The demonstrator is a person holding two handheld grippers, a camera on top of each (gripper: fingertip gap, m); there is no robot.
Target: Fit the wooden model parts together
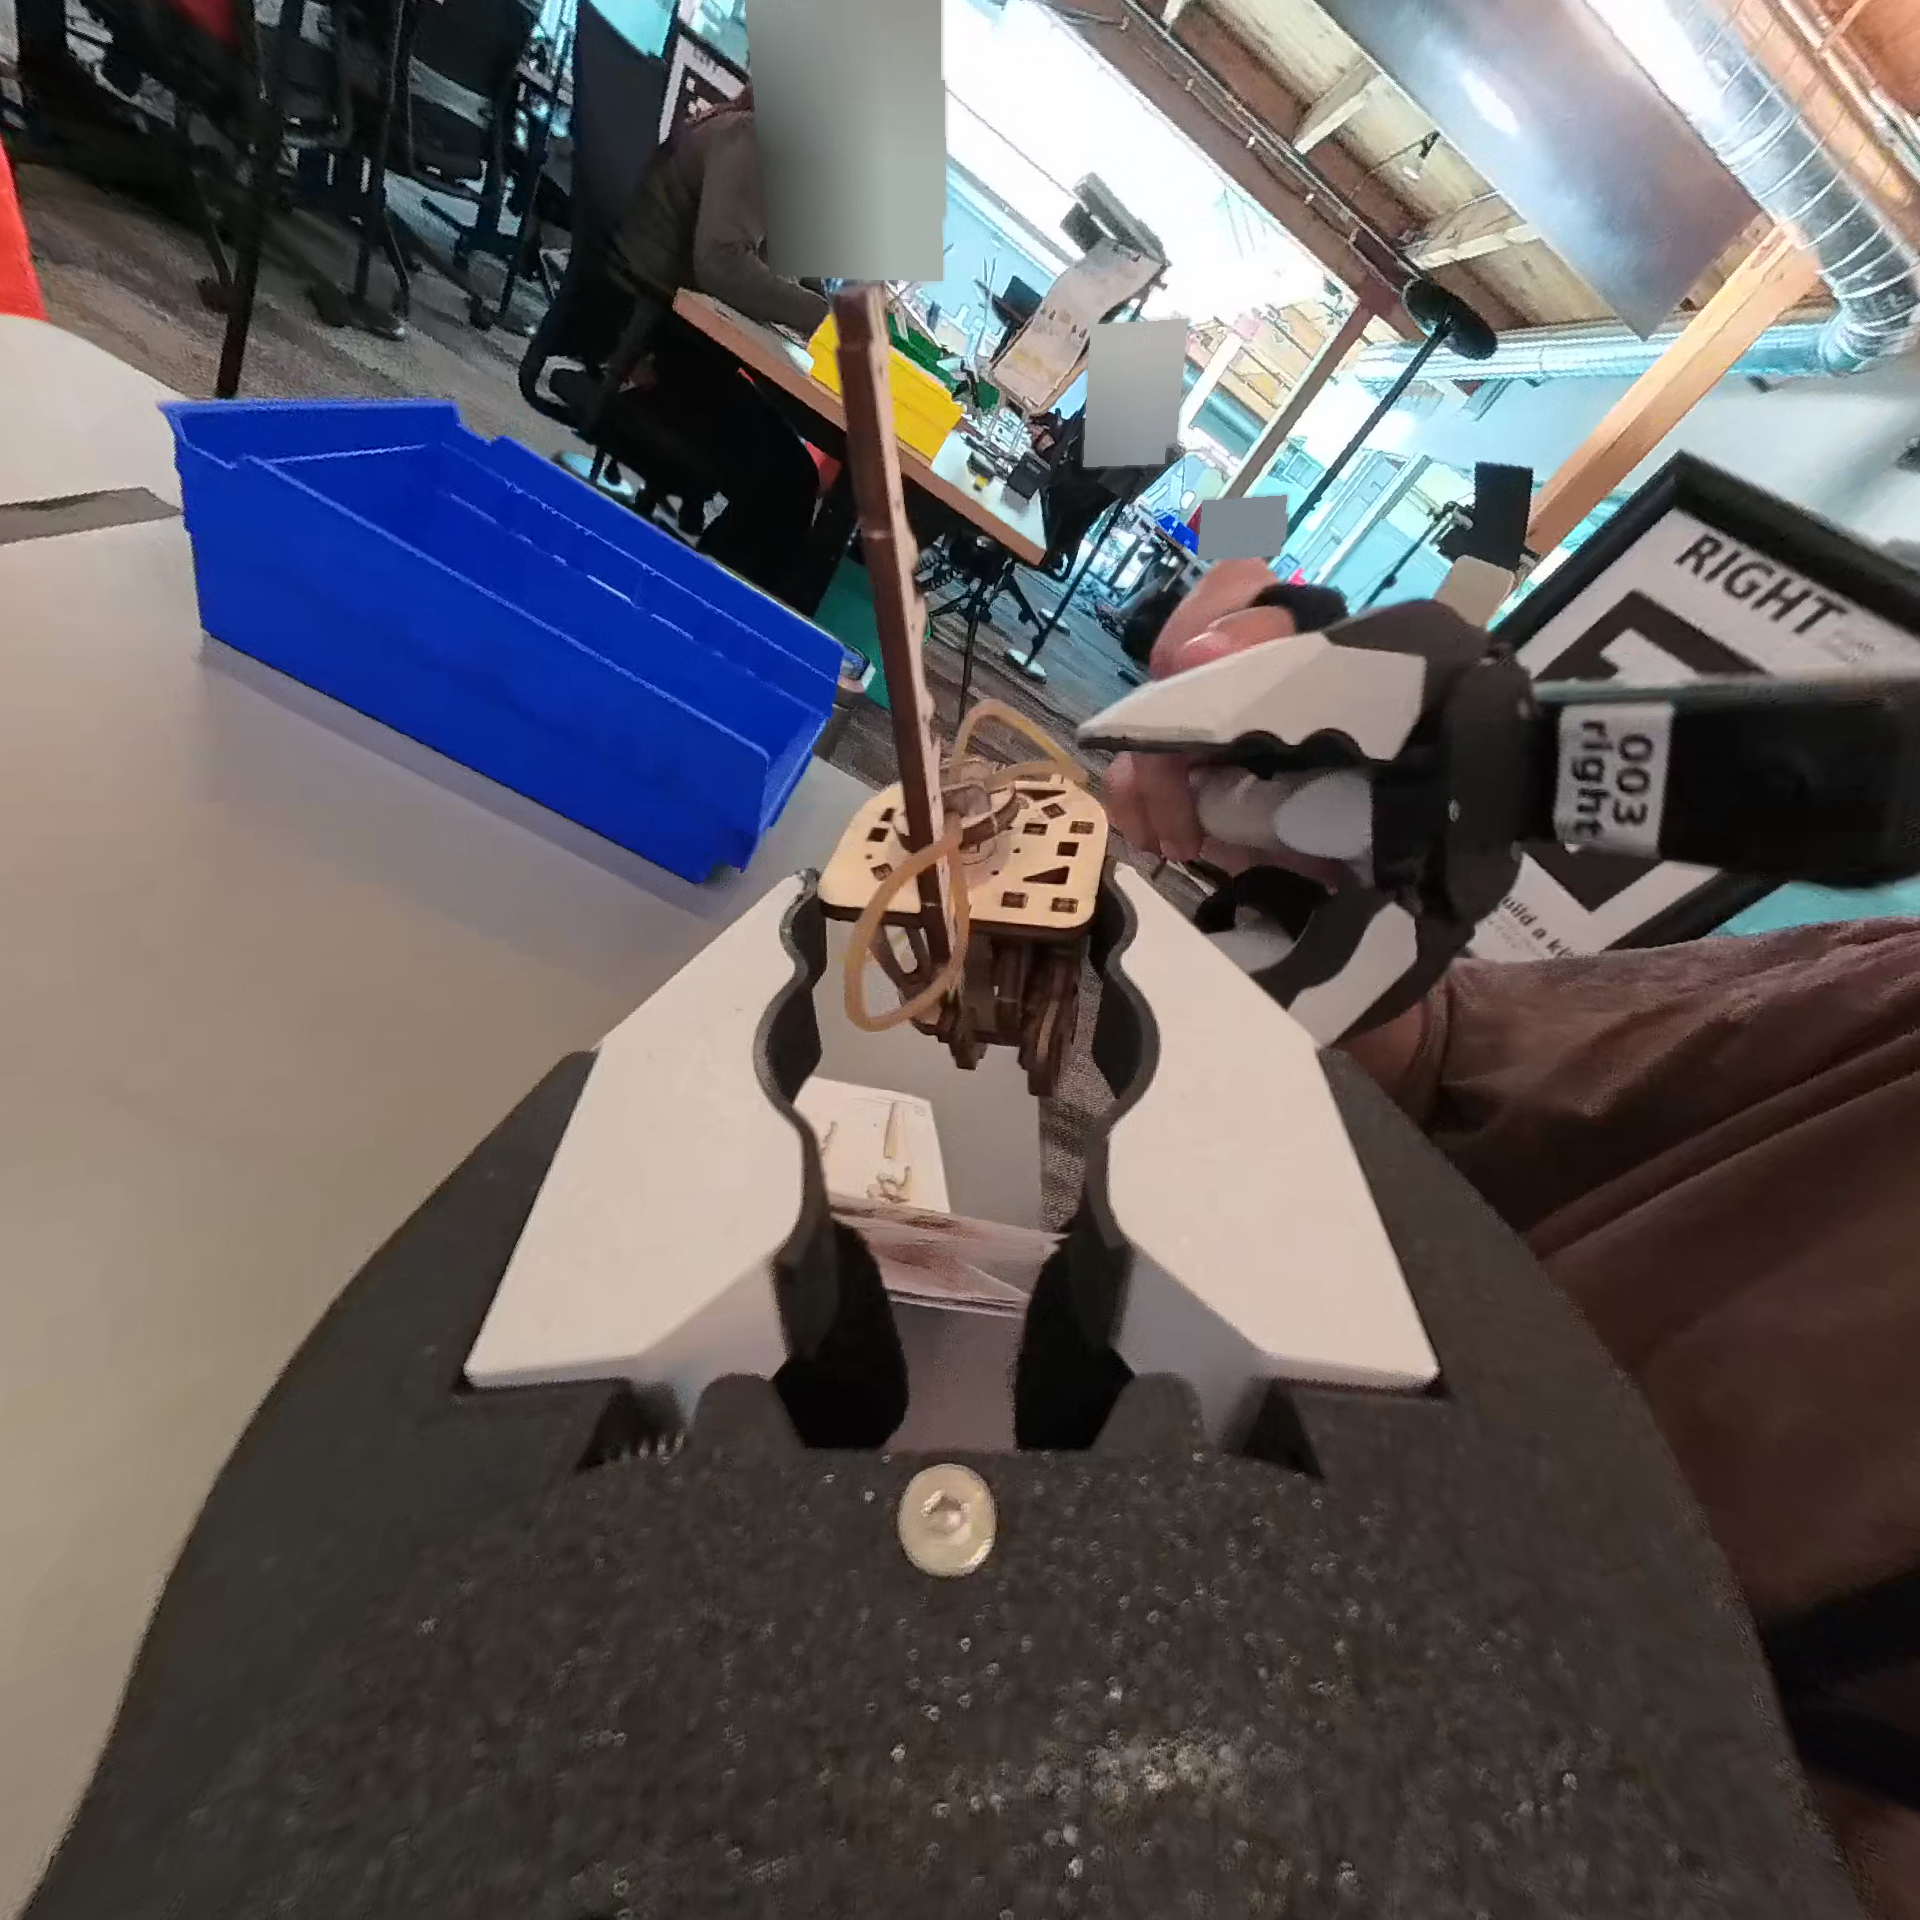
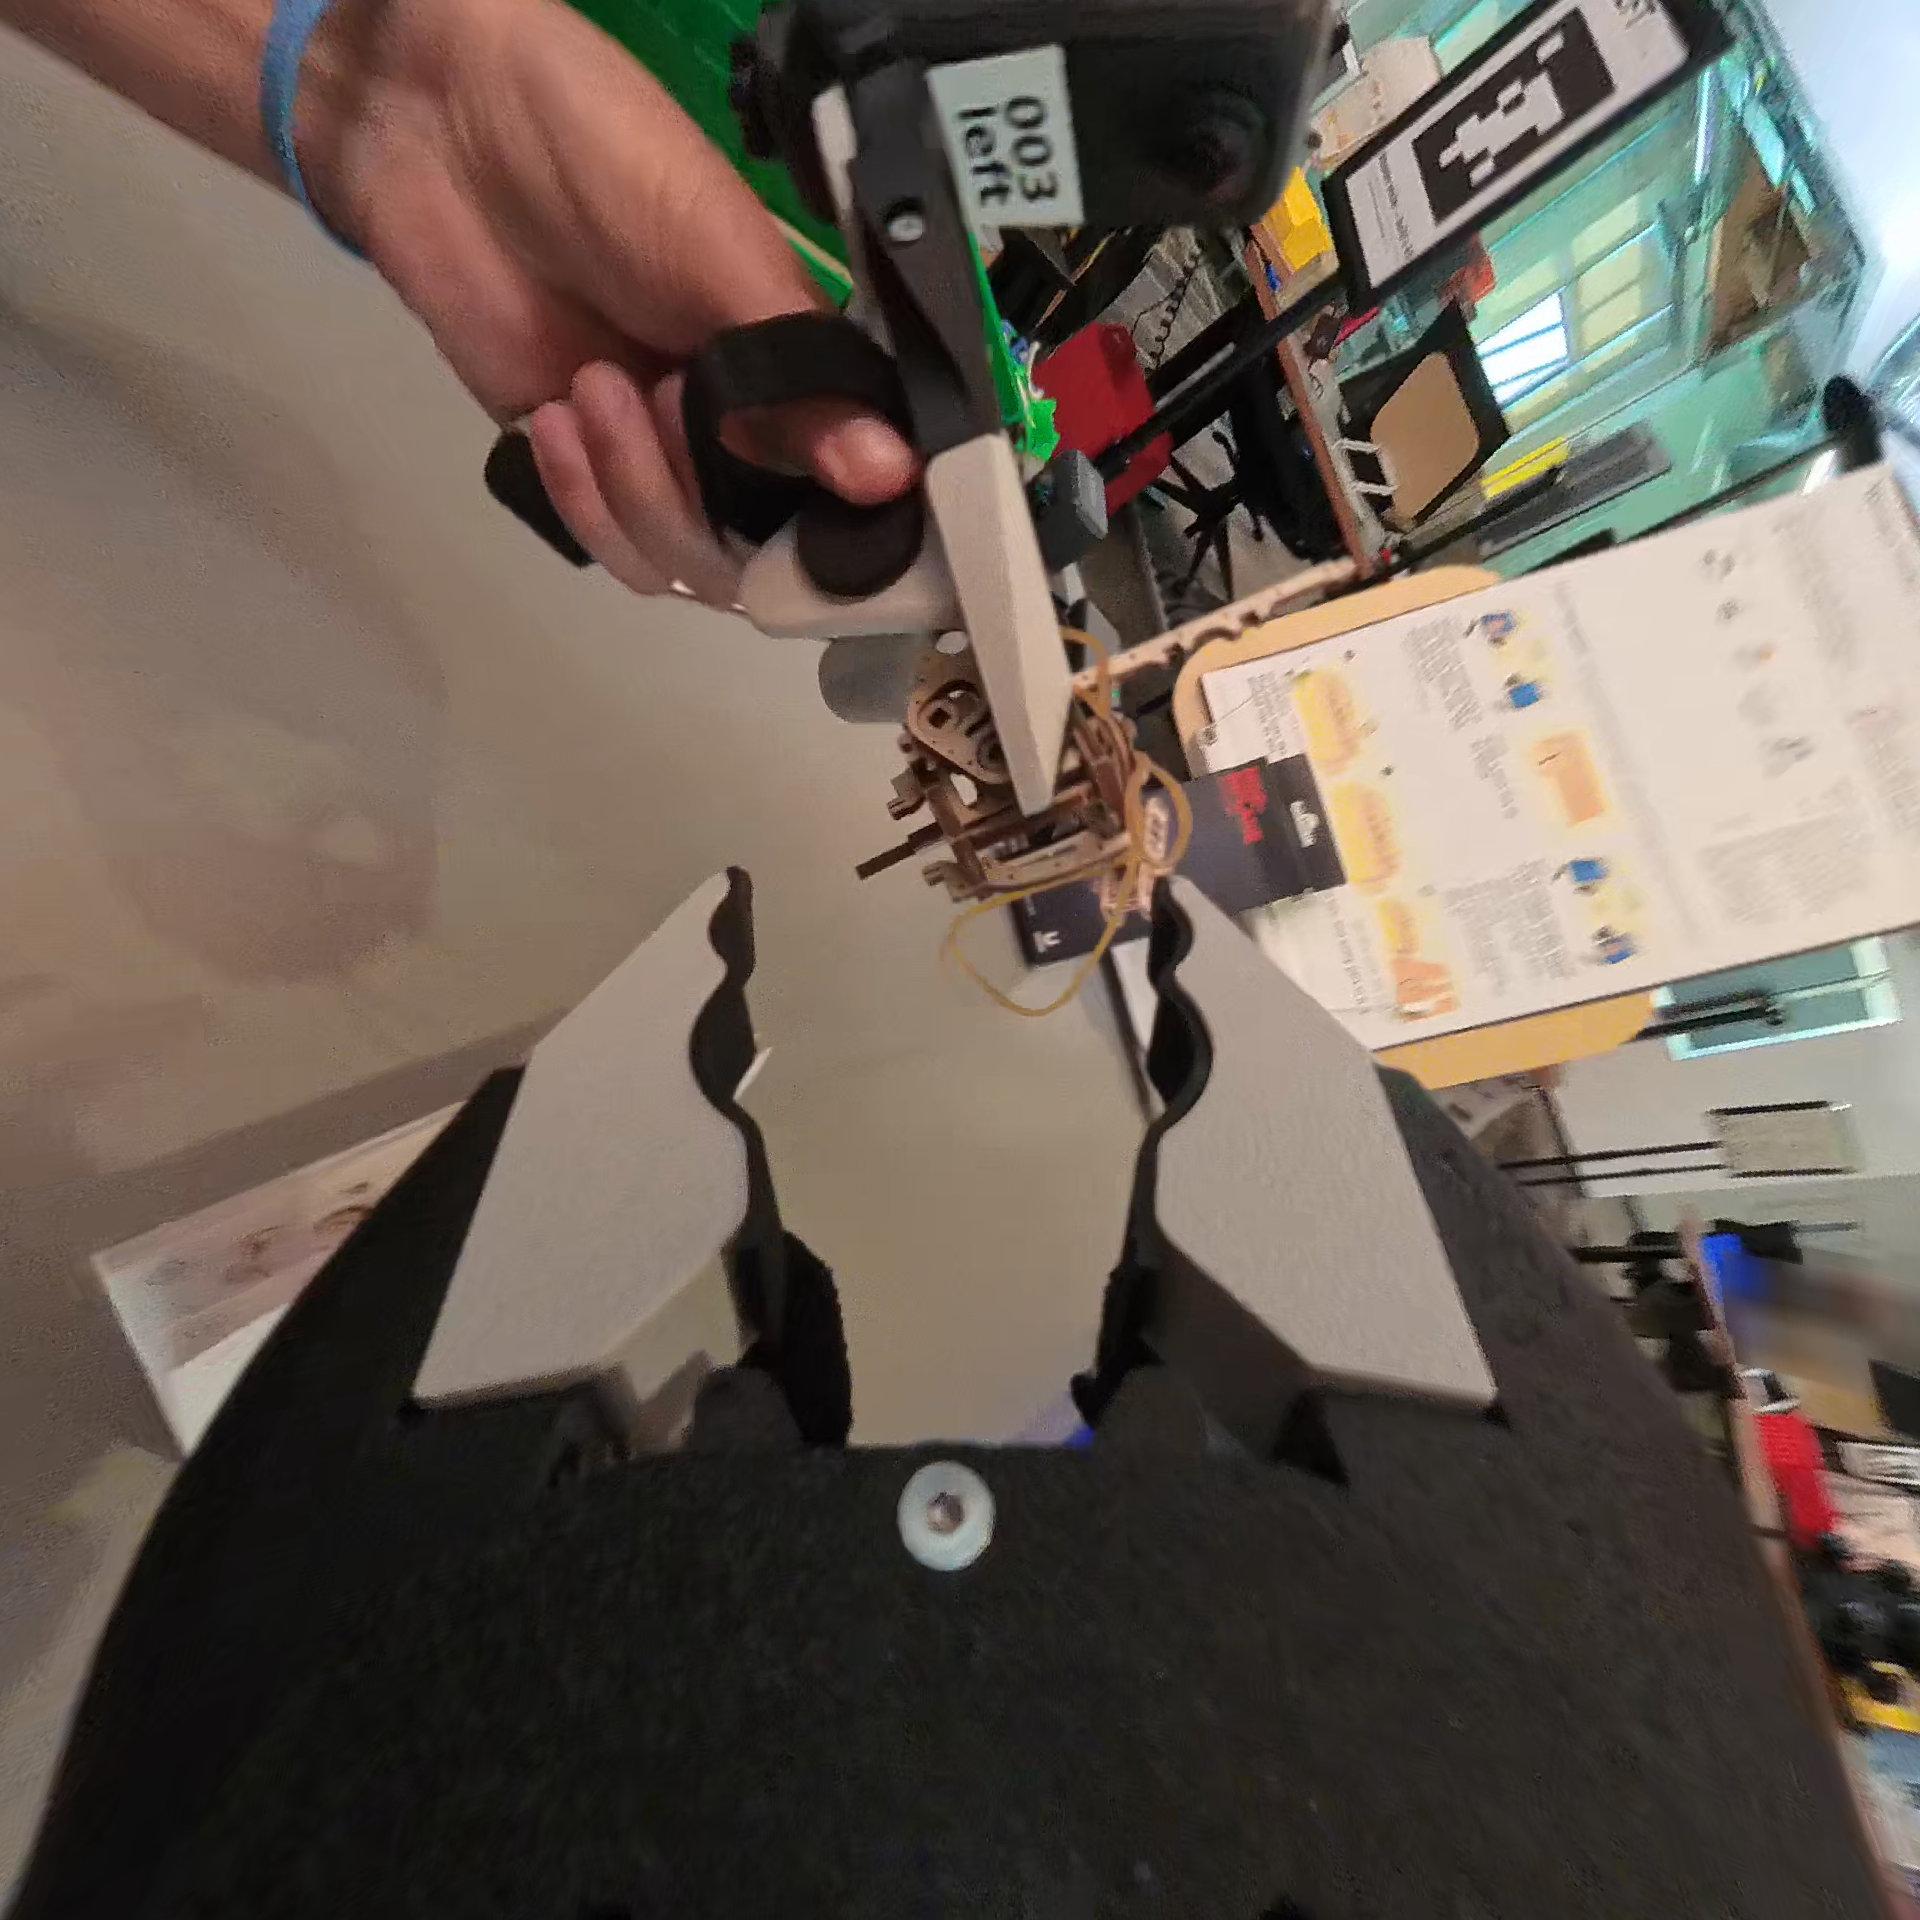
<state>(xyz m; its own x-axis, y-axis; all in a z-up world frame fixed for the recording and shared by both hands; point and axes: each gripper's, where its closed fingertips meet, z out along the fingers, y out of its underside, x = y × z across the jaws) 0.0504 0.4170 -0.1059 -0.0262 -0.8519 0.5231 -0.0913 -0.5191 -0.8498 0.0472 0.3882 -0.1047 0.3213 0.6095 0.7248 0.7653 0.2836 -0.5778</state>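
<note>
Gripping the wooden model (image 1: 971, 904) at its tips, the left gripper (image 1: 956, 914) has both fingers closed against the sides of the pale top plate, with the darker gear-like layers hanging below between them. The model is held clear above the grey table (image 1: 312, 987). A long dark wooden strip (image 1: 888, 582) rises from the plate, tilted slightly, and tan rubber bands (image 1: 904, 945) loop loosely around and below the model. Right of the model, the right gripper (image 2: 945, 894) has its jaws spread wide with nothing between them; in its own view the model (image 2: 1018, 821) sits just ahead of the fingertips, apart from them. A blue bin (image 1: 499, 623) stands on the table left of and beyond the model. A printed instruction sheet (image 2: 1558, 769) lies behind the model in the right wrist view.
</note>
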